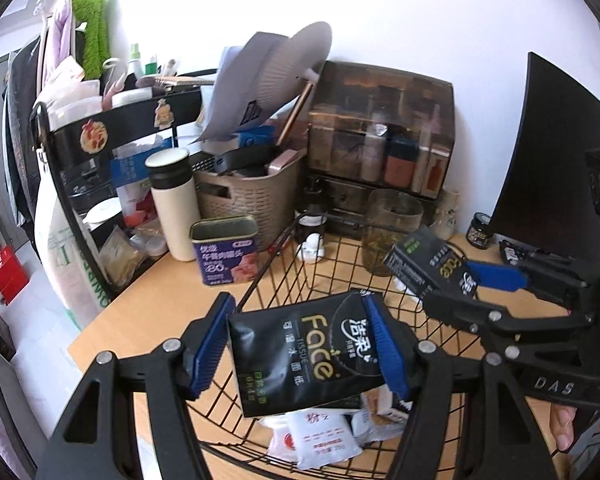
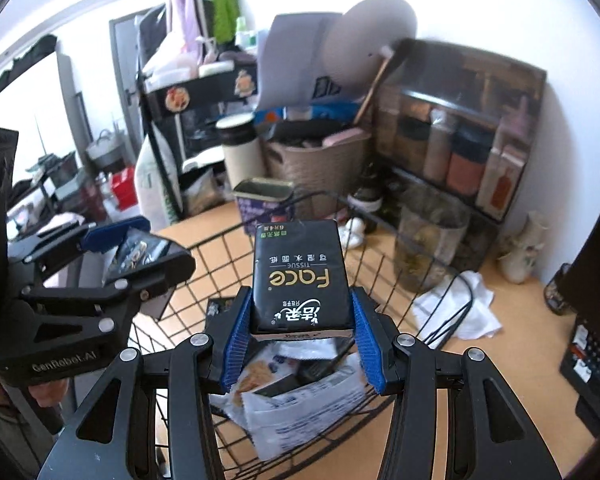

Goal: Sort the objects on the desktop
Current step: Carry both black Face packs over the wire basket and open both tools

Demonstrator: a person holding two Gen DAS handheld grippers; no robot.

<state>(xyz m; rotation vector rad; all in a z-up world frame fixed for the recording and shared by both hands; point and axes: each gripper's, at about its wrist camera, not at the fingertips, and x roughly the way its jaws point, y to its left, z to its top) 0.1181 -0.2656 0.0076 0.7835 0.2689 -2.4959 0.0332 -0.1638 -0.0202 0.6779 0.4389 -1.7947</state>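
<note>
Grippers both pinching tissue packs over my wire basket (image 1: pixel 284 264): left gripper (image 1: pixel 300 344) has one (image 1: pixel 300 356), right gripper (image 2: pixel 300 332) another (image 2: pixel 300 276). Soft packs could slip sideways and miss.

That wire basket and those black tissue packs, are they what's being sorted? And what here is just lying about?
Part of the job:
- wire basket
- tissue pack in the left gripper
- tissue pack in the right gripper
- white packets in the basket

Just lying about:
- blue tin
- white flask
- glass jar
- woven bin
</note>
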